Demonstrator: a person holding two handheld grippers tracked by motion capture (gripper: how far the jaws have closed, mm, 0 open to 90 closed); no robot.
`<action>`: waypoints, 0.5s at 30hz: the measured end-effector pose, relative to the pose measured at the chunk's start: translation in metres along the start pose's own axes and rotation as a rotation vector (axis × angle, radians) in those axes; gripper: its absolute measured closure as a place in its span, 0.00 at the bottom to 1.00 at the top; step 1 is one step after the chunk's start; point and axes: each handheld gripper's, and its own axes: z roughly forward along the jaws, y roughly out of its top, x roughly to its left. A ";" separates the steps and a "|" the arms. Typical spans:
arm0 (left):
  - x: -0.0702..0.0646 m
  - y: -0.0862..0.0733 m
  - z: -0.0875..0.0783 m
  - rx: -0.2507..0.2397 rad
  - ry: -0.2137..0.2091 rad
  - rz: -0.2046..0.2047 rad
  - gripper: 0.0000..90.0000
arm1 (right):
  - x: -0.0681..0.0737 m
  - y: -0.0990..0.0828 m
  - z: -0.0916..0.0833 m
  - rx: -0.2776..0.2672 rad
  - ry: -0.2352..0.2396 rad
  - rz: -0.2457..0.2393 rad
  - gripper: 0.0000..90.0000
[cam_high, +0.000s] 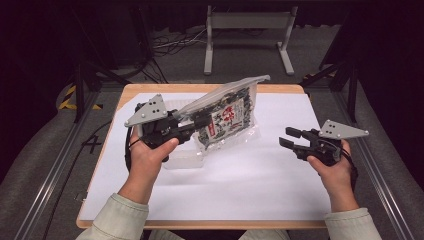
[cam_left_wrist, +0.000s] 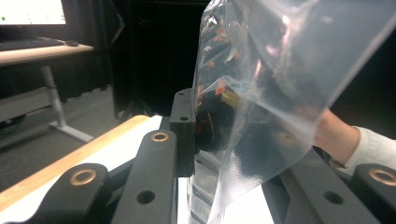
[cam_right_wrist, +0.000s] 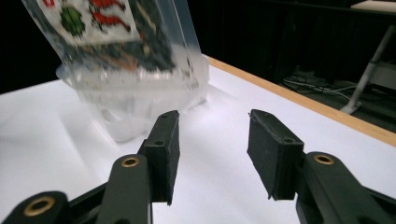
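Observation:
A clear plastic bag (cam_high: 231, 111) with a dark-filled packet bearing a red and white label hangs tilted above the white-covered table (cam_high: 240, 180). My left gripper (cam_high: 202, 120) is shut on the bag's left edge and holds it up. In the left gripper view the bag (cam_left_wrist: 266, 88) sits clamped between the jaws of my left gripper (cam_left_wrist: 233, 154). My right gripper (cam_high: 290, 138) hovers to the right of the bag, apart from it, open with nothing between its pads. In the right gripper view my right gripper (cam_right_wrist: 212, 149) faces the bag (cam_right_wrist: 135, 65) from a short way off.
A clear plastic piece (cam_high: 184, 160) lies on the table by the left hand. The table's wooden edge (cam_high: 210, 88) runs along the back. Beyond it on the floor stand a white metal frame (cam_high: 247, 30) and cables (cam_high: 170, 42). Rails flank both sides.

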 end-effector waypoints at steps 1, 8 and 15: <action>0.002 0.001 -0.001 0.005 0.009 0.005 0.81 | -0.001 -0.002 0.000 0.008 -0.007 0.000 0.61; 0.015 0.003 -0.005 0.017 0.073 0.005 0.81 | -0.004 -0.007 0.000 0.020 -0.016 0.005 0.61; 0.031 0.001 -0.012 0.019 0.161 0.000 0.81 | -0.008 -0.013 0.003 0.037 -0.036 0.012 0.61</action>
